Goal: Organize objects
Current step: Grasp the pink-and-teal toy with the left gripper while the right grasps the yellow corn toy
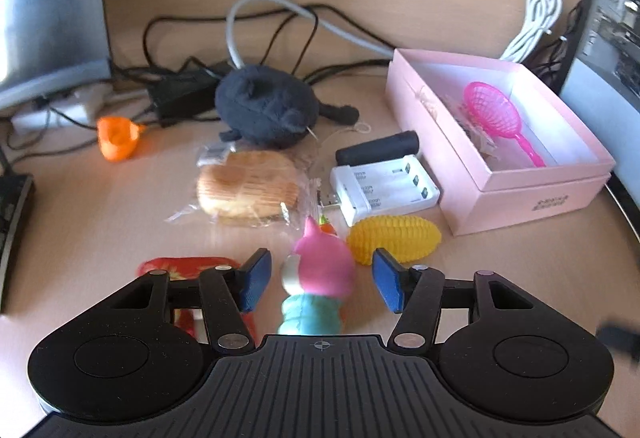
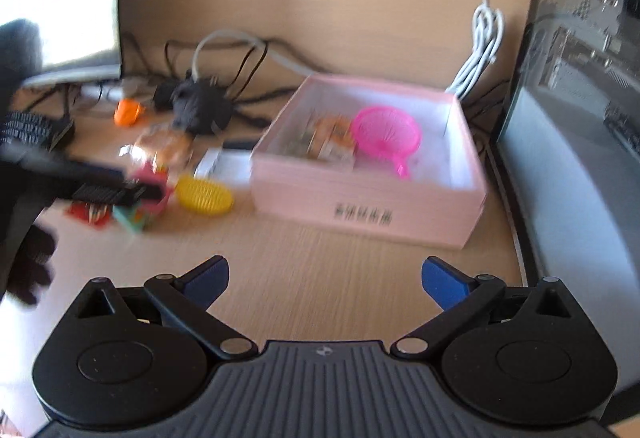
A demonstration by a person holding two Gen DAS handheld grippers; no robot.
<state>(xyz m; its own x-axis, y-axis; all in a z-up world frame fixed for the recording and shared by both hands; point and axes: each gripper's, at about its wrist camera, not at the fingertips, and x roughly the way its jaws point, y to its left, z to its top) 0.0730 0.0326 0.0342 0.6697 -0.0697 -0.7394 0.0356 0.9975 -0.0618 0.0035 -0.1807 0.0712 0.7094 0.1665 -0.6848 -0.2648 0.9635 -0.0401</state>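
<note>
My left gripper [image 1: 322, 280], fingers spread, straddles the pink-headed, teal-bodied rubber toy figure [image 1: 316, 282]; closing off-centre could topple it. Right gripper [image 2: 325, 280] hangs open.

Left gripper [image 1: 322, 280] jaws parted; right gripper [image 2: 325, 280] jaws spread wider, low.

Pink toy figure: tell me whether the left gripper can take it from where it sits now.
Probably yes. The pink toy figure already stands between the open blue fingers of the left gripper, with a gap on each side. The yellow corn toy lies close behind the right finger but seems clear of the closing path.
</note>
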